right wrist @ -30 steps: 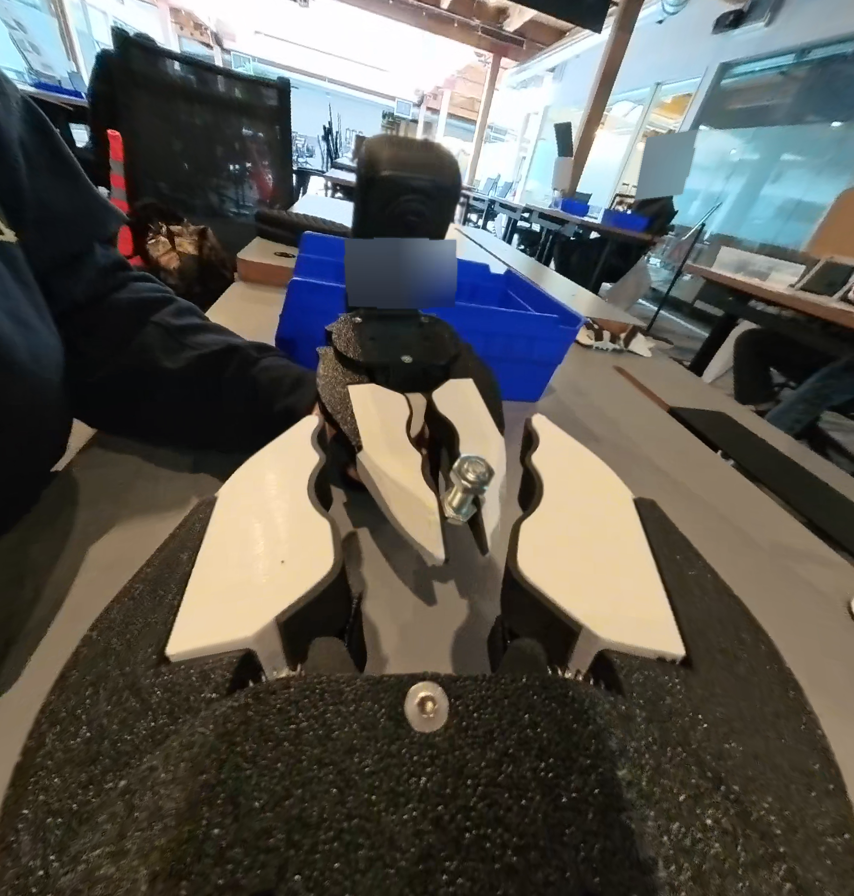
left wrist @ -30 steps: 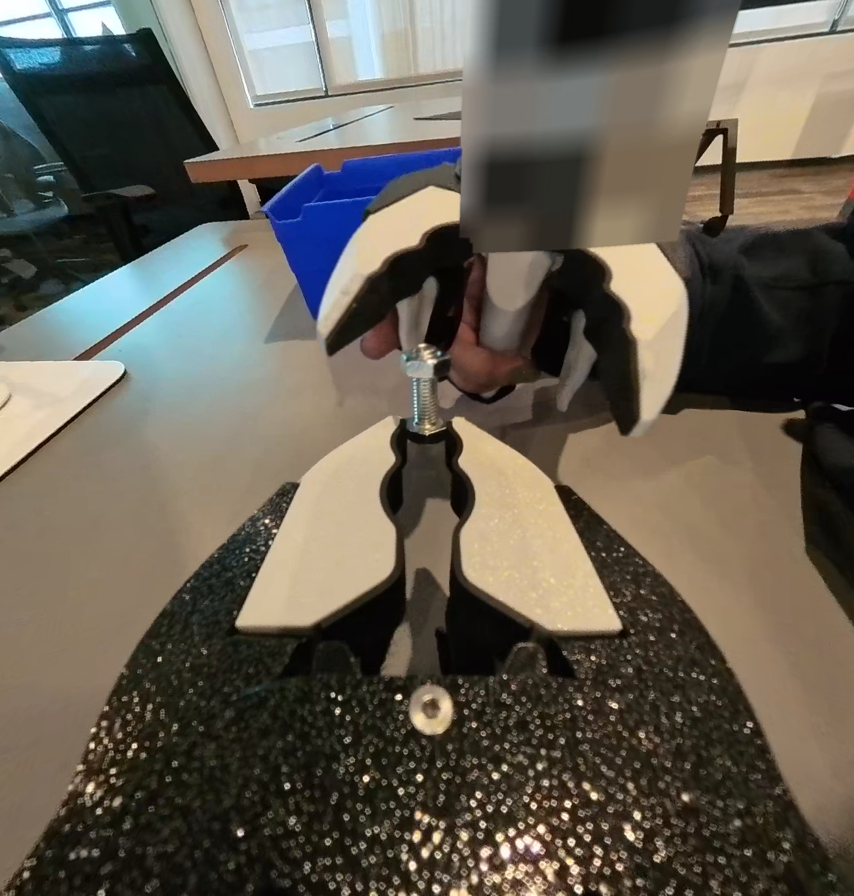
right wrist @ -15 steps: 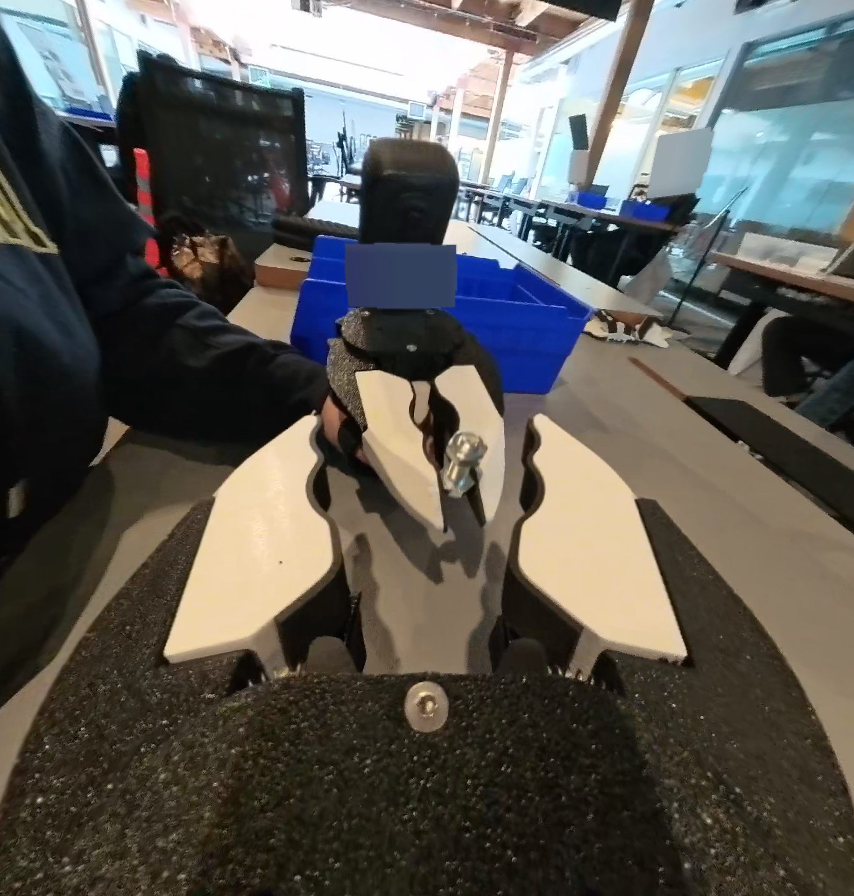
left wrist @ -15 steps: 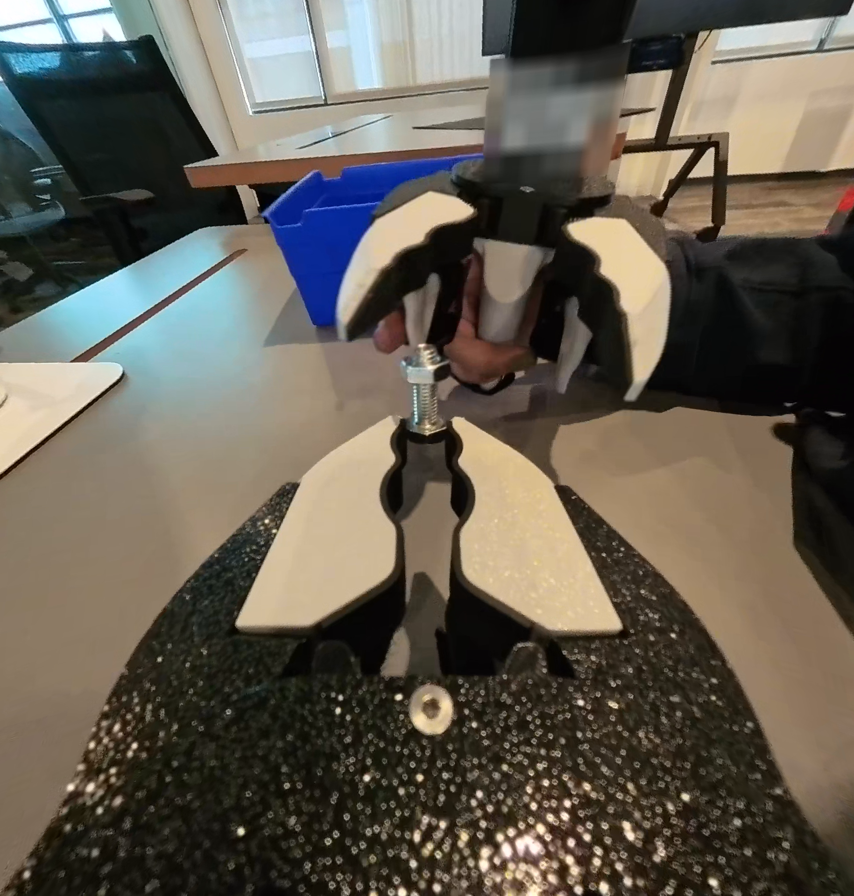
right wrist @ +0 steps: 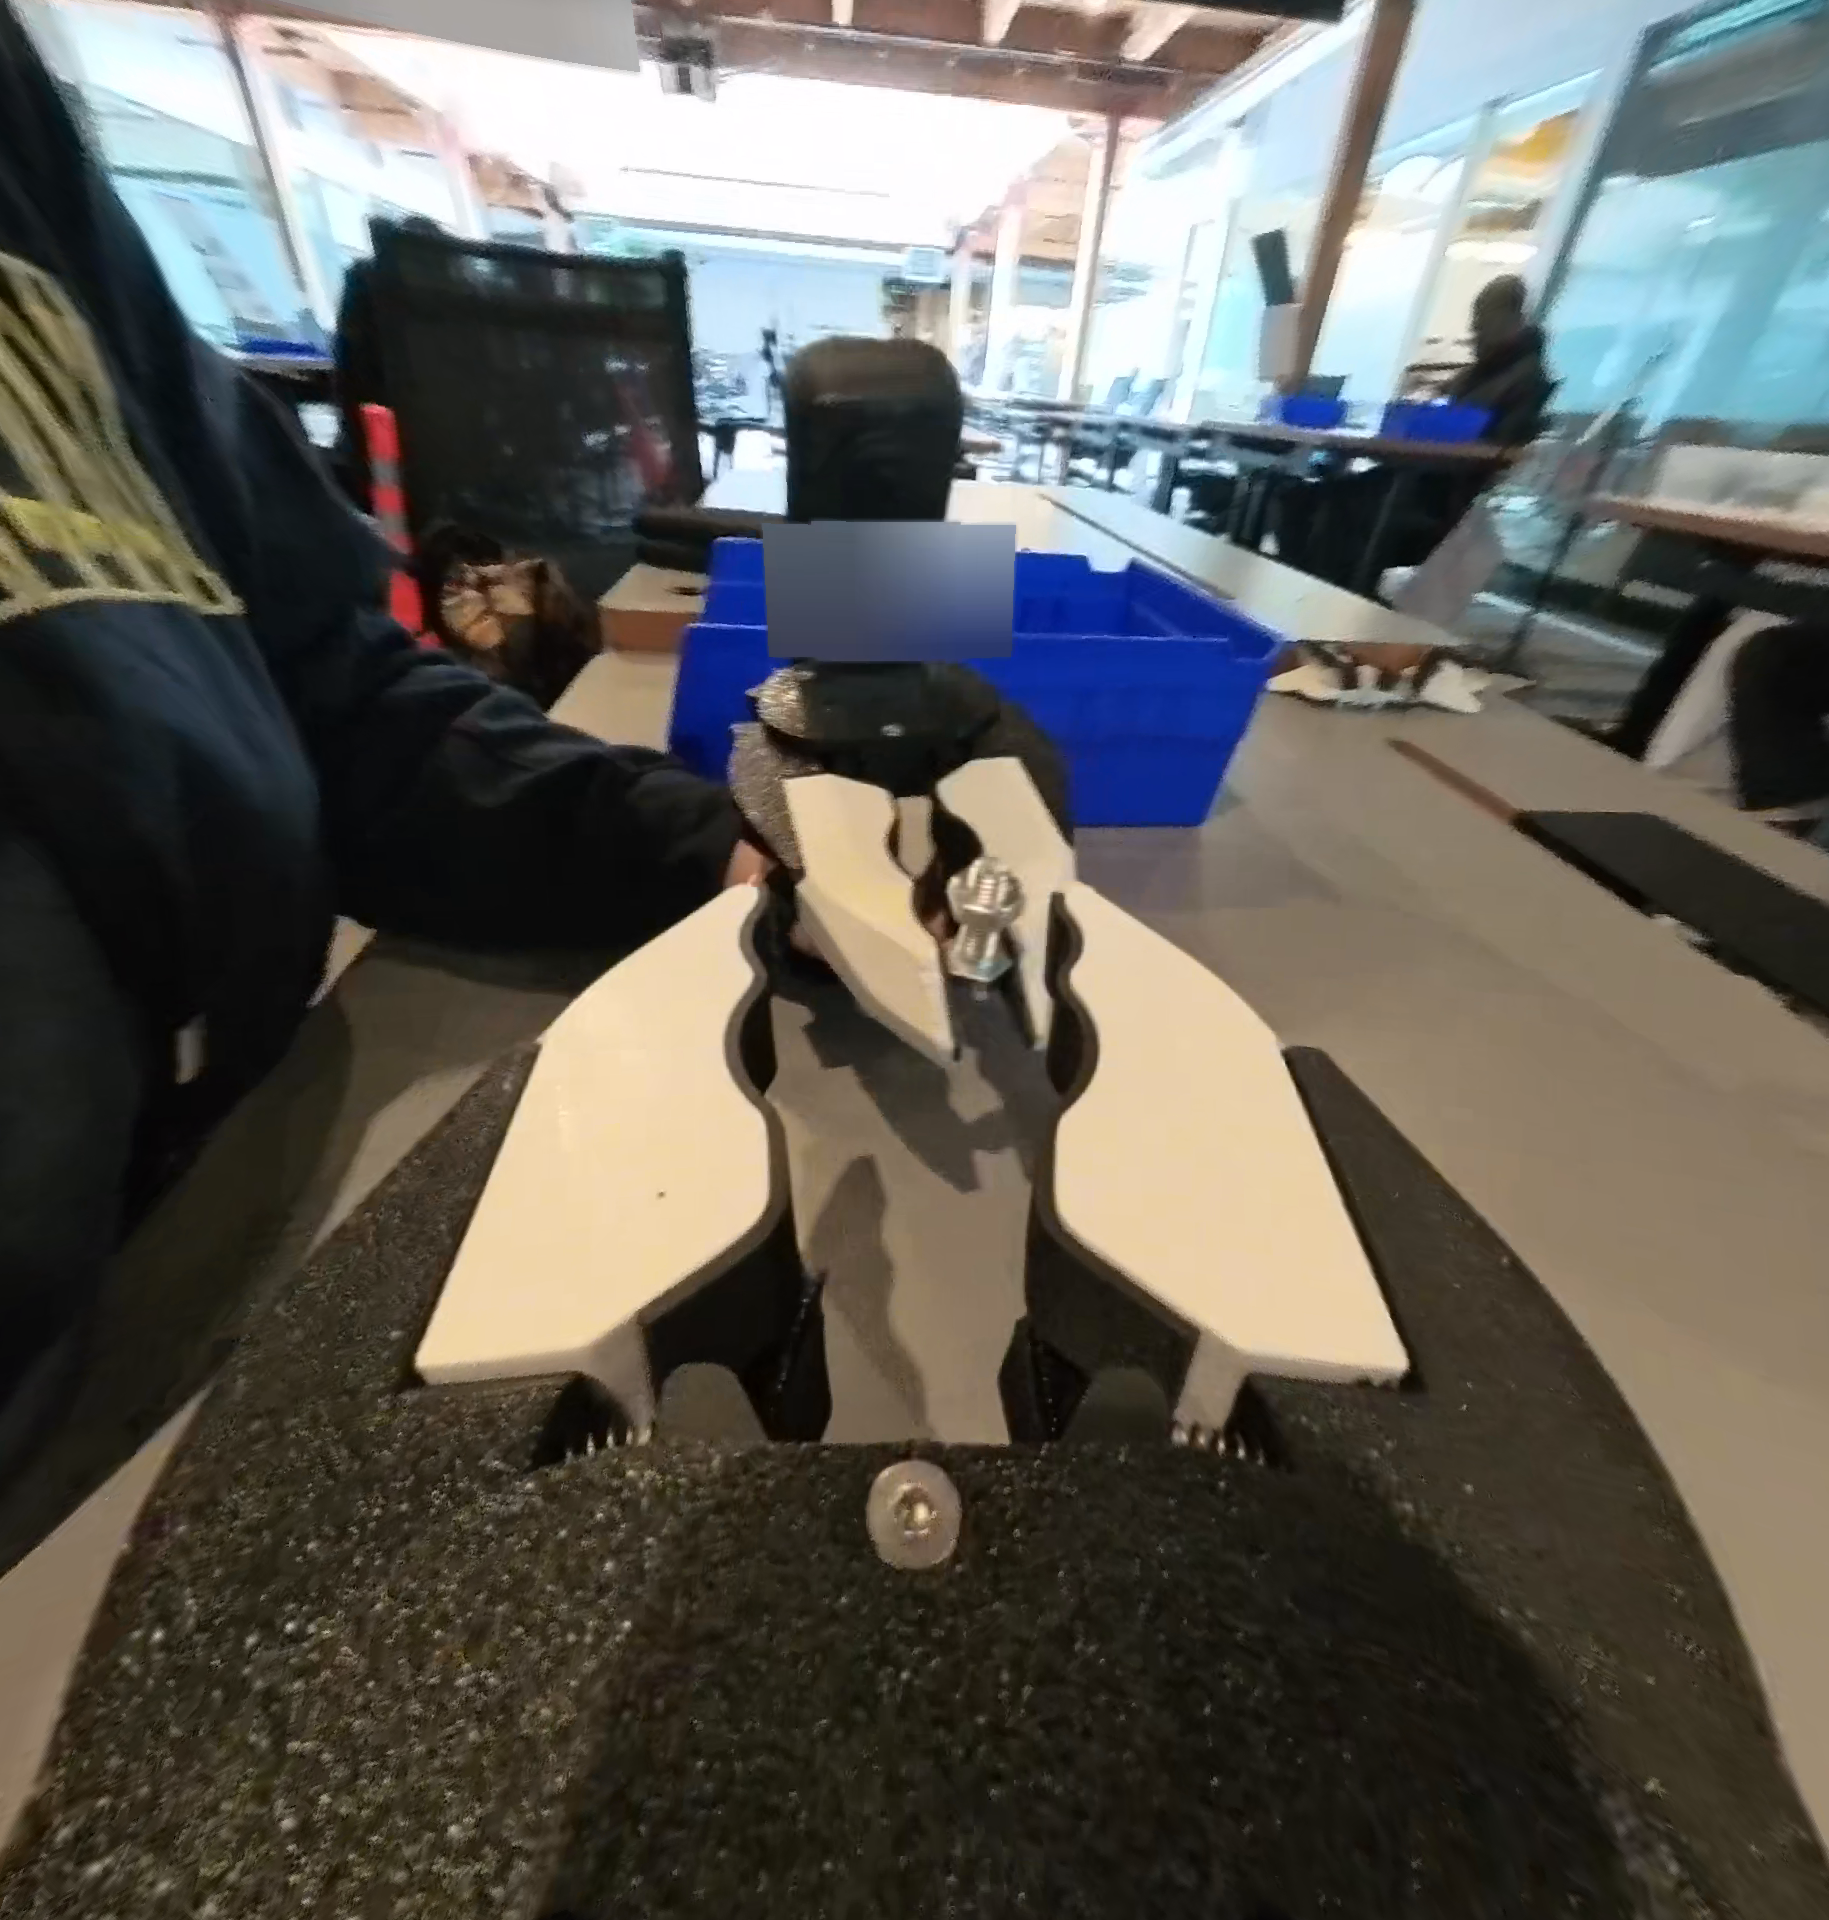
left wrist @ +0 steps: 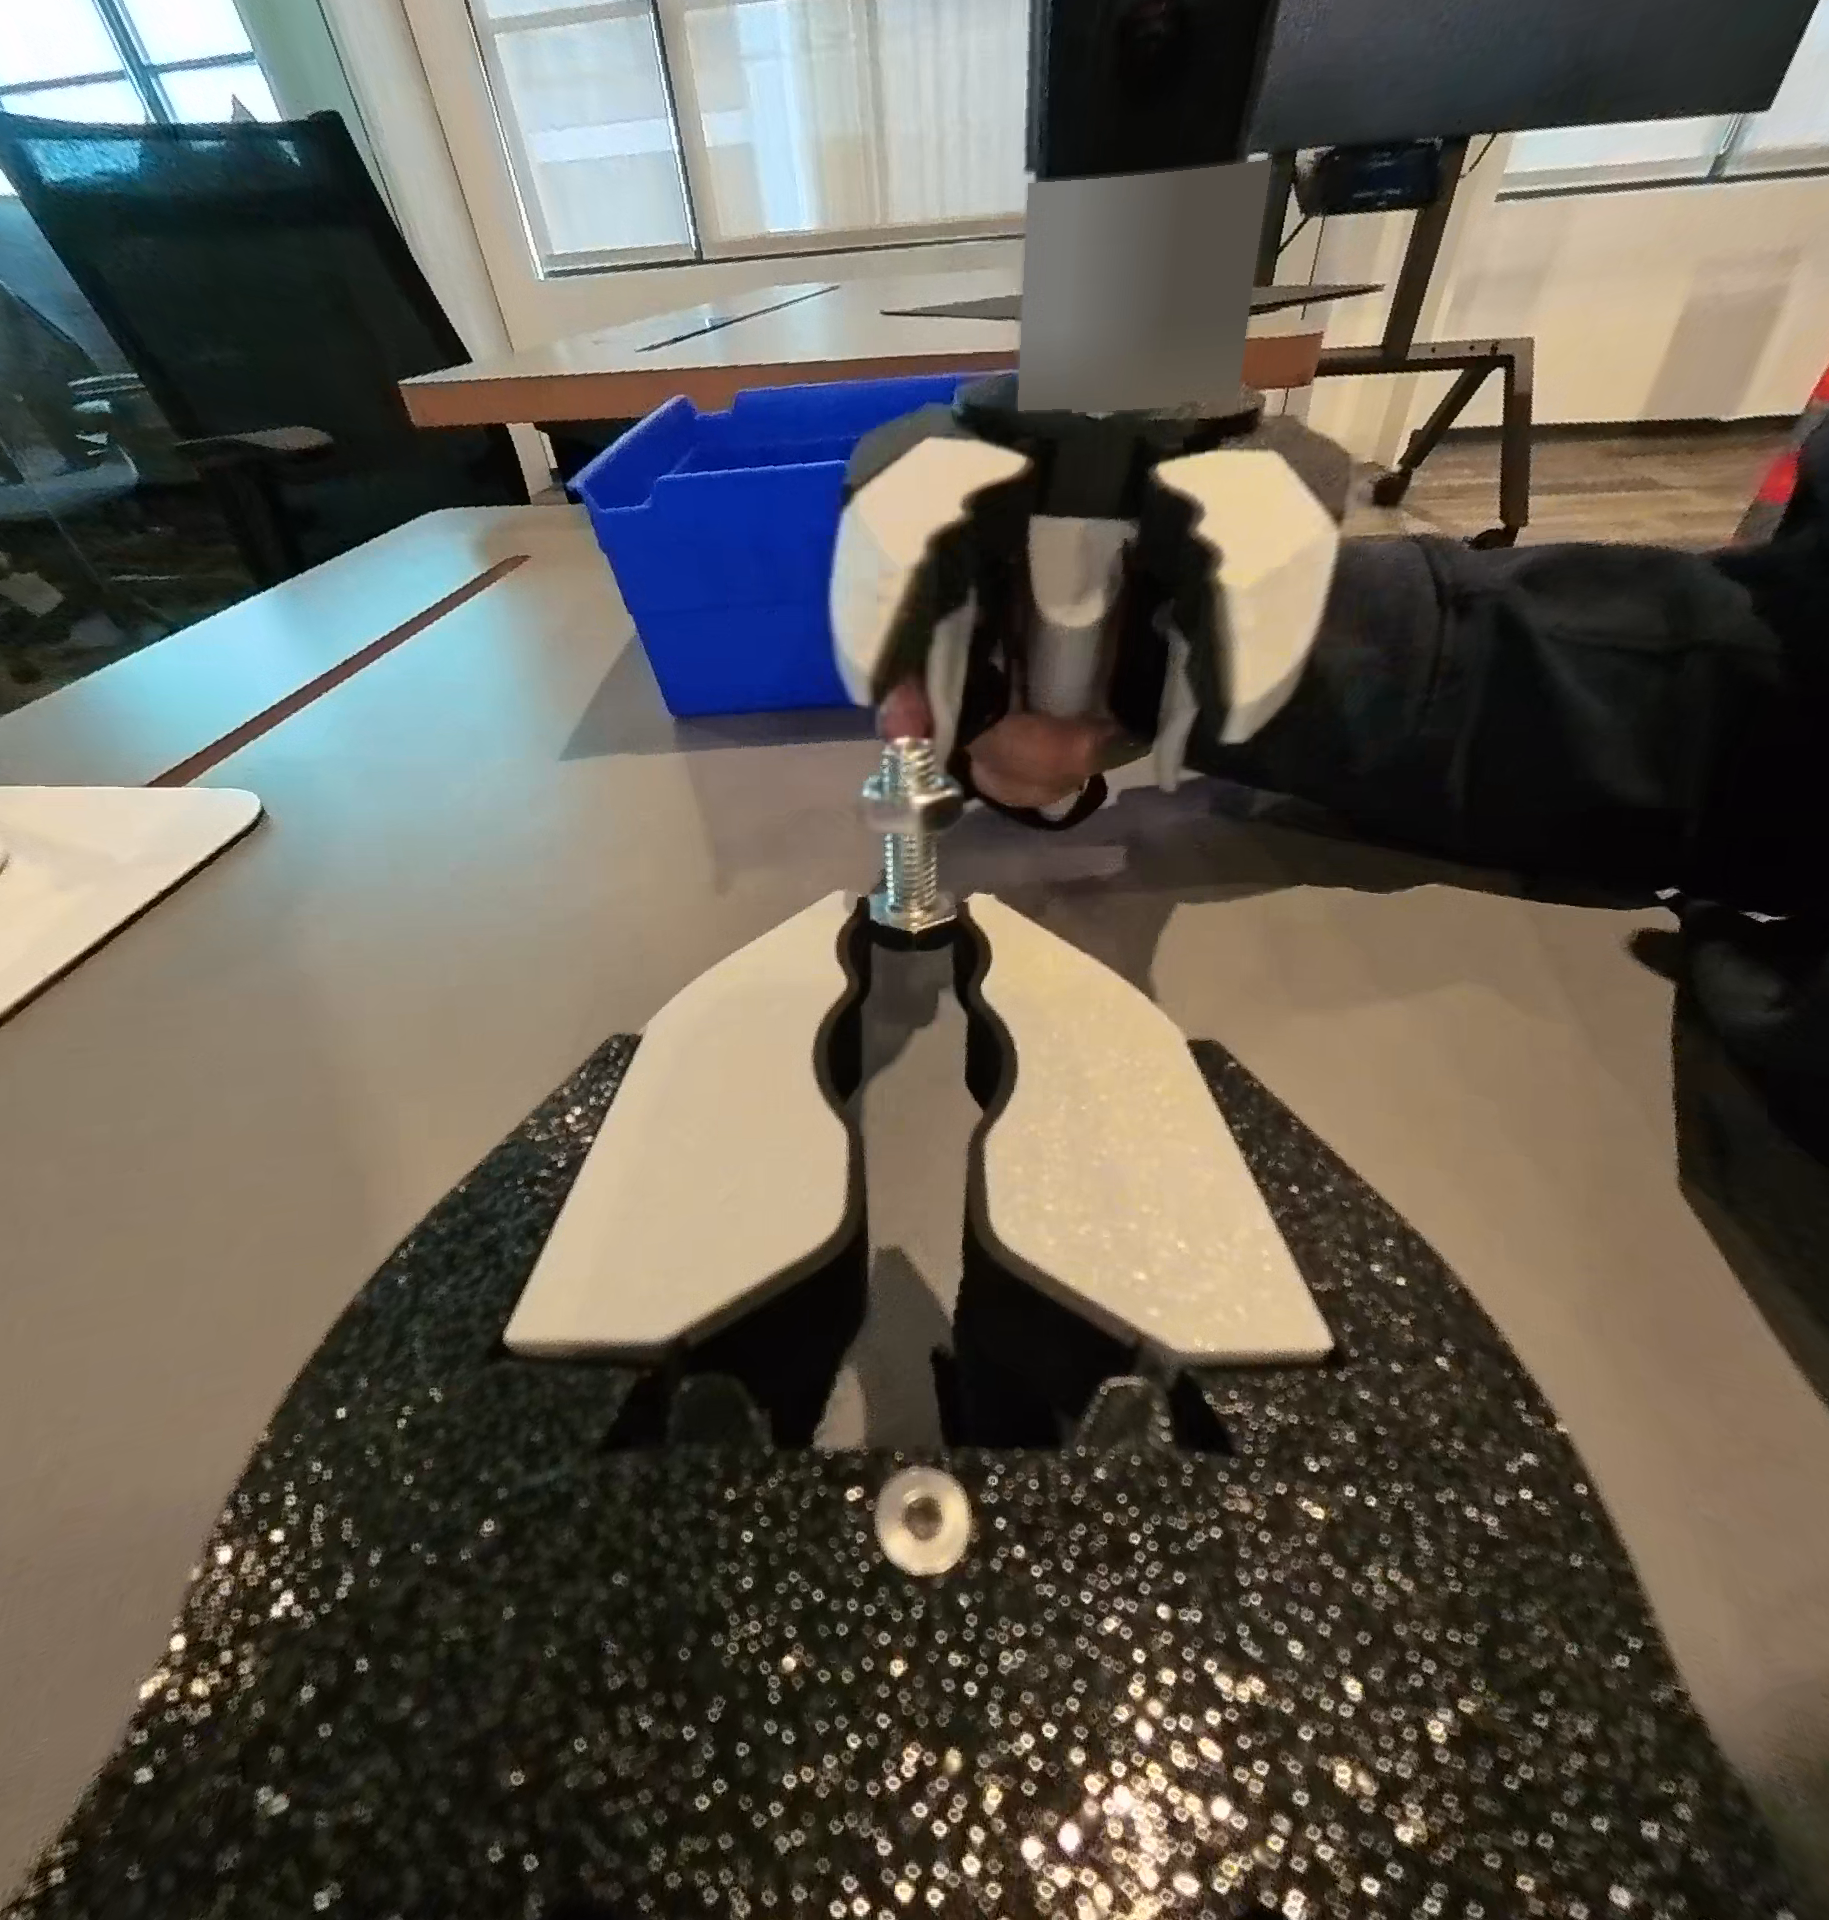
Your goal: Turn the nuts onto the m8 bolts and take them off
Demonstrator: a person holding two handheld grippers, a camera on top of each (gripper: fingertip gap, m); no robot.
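Your left gripper pinches the head of the M8 bolt between its 2 fingertips, jaws nearly together, with the threaded shank standing upright just past the tips. 1 nut sits high on the threads, a few turns below the bolt's end. Your right gripper stands partly open and holds nothing; seen from it, the bolt and nut rise just ahead of its tips, toward its right finger, and neither pad presses on the nut.

By my reading, you are between turns: the nut is started, and whether it is going on or coming off cannot be told. Next, bring the right jaws level with the nut's flats, center them, close squarely, then twist while your left keeps the head from turning.

No brand, label or writing is readable on the bolt, the nut or either gripper; the blue bin beyond your left tips shows none either.
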